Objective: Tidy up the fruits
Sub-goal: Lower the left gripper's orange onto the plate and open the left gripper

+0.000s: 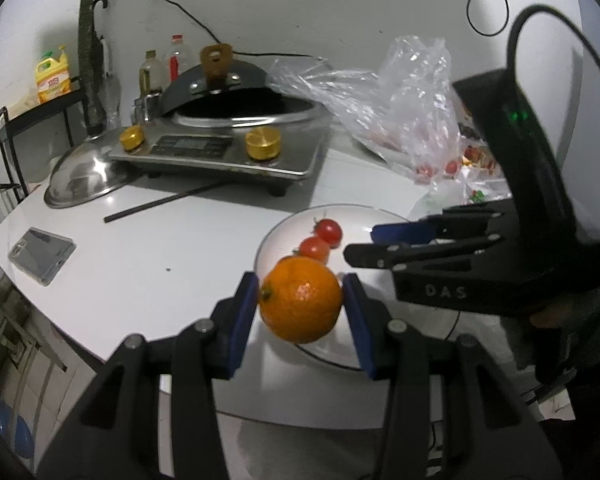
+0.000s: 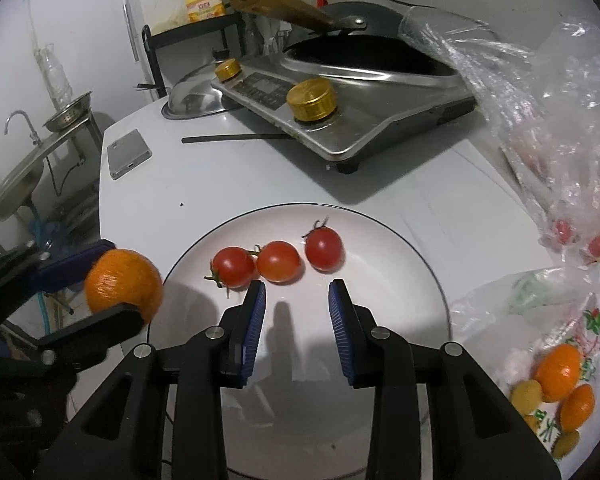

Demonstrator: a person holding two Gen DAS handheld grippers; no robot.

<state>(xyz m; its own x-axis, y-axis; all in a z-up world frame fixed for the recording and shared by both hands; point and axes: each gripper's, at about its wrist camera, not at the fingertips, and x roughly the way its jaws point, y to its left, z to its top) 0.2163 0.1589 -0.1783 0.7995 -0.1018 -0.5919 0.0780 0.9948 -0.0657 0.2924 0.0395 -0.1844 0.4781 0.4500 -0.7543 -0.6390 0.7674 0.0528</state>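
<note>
The left gripper (image 1: 300,300) is grasping the orange (image 1: 300,300), carrying it just left of the plate (image 2: 400,248); the right gripper (image 2: 297,292) is hovering released behind the tomatoes (image 2: 278,261).

We look steeply down along each gripper's jaws, close over the worktop (image 1: 148,264); both views share the plate (image 2: 416,248) and the induction cooker (image 1: 220,156).
</note>
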